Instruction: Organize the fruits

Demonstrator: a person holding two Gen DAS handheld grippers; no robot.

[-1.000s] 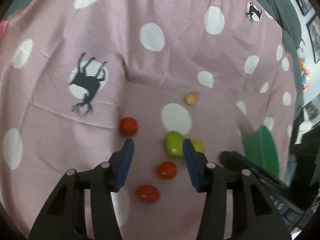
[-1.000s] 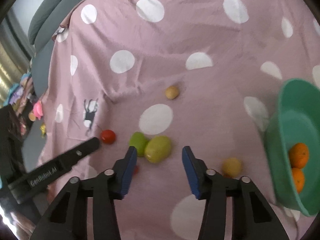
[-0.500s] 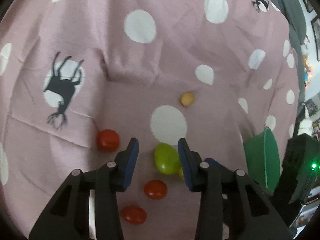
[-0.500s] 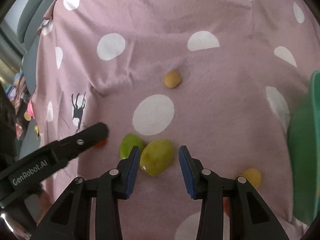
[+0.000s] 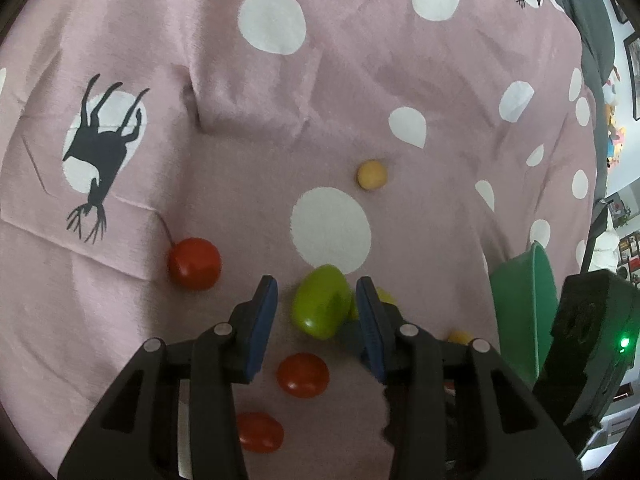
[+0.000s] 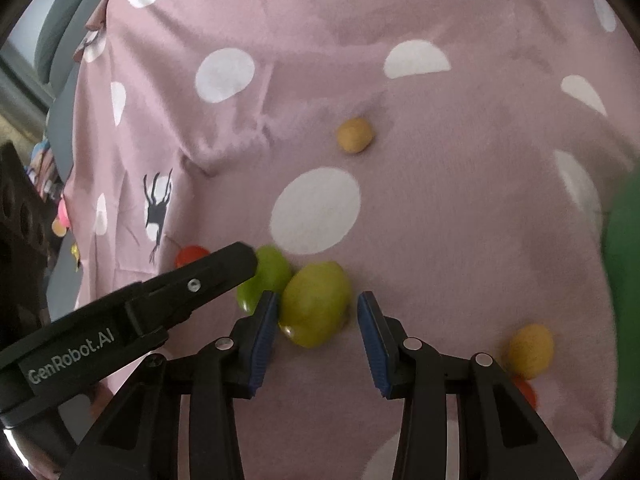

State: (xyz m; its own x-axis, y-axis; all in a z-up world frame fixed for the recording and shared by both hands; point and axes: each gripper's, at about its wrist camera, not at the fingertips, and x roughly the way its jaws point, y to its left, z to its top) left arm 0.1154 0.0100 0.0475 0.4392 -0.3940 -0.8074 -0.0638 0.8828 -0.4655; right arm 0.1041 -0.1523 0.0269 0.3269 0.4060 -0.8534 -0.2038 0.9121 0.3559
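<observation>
A pink blanket point(image 5: 360, 92) with white dots and black deer prints covers the whole surface; every fruit lies on it. The landmark is the large white dot point(image 5: 330, 230) near the middle of the blanket.

A green bowl point(image 5: 524, 312) stands on its rim edge to the right of the dot, well apart from it.

The left gripper point(image 5: 316, 312) reaches in from below the dot. Its jaws have been closing but stand narrowly apart around a bright green fruit point(image 5: 320, 306); a gap shows at the left pad, while contact at the right pad cannot be told.

The right gripper point(image 6: 316, 316) also points in from below the dot point(image 6: 316, 210). Its jaws have just been closing around a yellow-green fruit point(image 6: 316, 304), with a gap showing at the right pad.

The two green fruits touch each other just below the dot's lower edge.

A red tomato point(image 5: 195, 263) lies left of the dot. Two more tomatoes point(image 5: 303, 375) point(image 5: 259, 432) lie farther below it.

A small tan fruit point(image 5: 372, 175) lies just above the dot's right side. A yellow fruit point(image 6: 530, 350) lies below and right of it, near the bowl.
</observation>
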